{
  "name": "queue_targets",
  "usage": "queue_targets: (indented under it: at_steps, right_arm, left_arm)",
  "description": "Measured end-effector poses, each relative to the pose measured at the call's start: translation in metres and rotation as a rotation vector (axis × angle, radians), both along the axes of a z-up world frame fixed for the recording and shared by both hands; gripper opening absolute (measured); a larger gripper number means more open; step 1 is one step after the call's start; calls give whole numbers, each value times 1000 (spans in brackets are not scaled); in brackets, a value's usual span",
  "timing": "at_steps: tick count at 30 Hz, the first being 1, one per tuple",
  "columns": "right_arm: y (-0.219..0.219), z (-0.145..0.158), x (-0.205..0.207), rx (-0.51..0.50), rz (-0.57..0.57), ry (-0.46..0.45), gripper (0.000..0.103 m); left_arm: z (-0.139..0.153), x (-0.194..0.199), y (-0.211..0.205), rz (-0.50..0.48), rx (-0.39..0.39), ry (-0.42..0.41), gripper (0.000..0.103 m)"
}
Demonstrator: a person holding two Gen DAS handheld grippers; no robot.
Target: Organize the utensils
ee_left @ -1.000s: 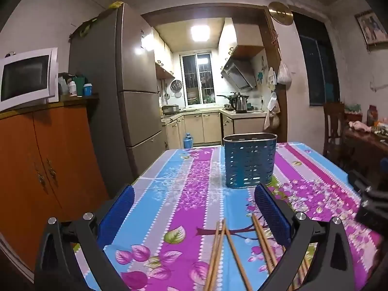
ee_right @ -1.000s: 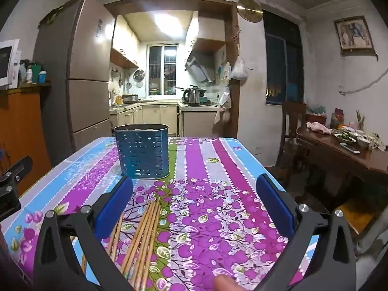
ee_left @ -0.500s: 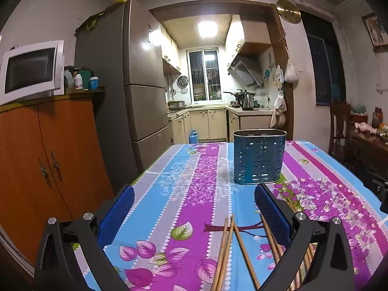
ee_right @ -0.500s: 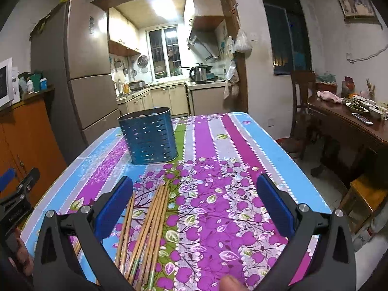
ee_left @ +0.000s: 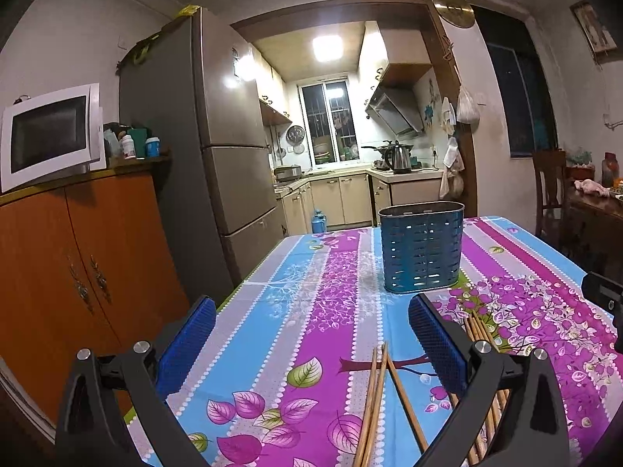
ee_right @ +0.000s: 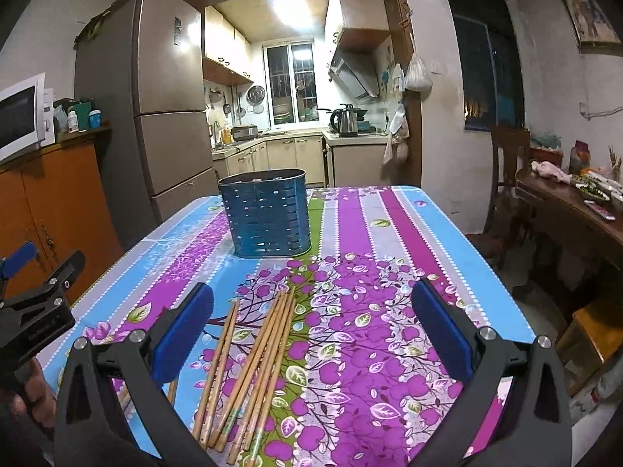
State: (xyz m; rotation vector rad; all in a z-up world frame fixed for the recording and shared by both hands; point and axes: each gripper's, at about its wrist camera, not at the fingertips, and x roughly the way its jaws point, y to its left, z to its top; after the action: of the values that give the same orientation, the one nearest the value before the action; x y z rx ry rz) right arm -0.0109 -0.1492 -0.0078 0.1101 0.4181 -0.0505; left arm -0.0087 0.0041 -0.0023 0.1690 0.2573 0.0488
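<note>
Several wooden chopsticks [ee_right: 257, 354] lie loose on the flowered tablecloth [ee_right: 389, 257]; they also show in the left wrist view [ee_left: 379, 401]. A blue slotted utensil holder [ee_right: 268, 214] stands upright farther back, also seen in the left wrist view [ee_left: 422, 247]. My right gripper [ee_right: 311, 327] is open above the chopsticks, which lie between its jaws toward the left one. My left gripper [ee_left: 311, 334] is open and empty, with chopsticks near its right jaw.
A fridge [ee_left: 218, 163] and an orange cabinet [ee_left: 78, 272] with a microwave [ee_left: 46, 136] stand left of the table. A wooden chair [ee_right: 506, 179] and a cluttered side table [ee_right: 572, 210] stand right. The left gripper's body [ee_right: 35, 311] shows at the right view's left edge.
Both grippers have tilted and moved so the table and chopsticks sit lower and nearer in view. The right gripper now looks down more onto the chopsticks. Both stay open.
</note>
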Motion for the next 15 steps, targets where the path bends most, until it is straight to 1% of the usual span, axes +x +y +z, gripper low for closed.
queue_targets:
  at_steps: [9,15]
  right_arm:
    - [10,-3,2,-101,-45,24,98]
    - [12,-4,5,-108,-38,31,98]
  left_arm:
    - [-1,4,0,14,5,7,99]
    - [-2,6,1,16,7,14,99]
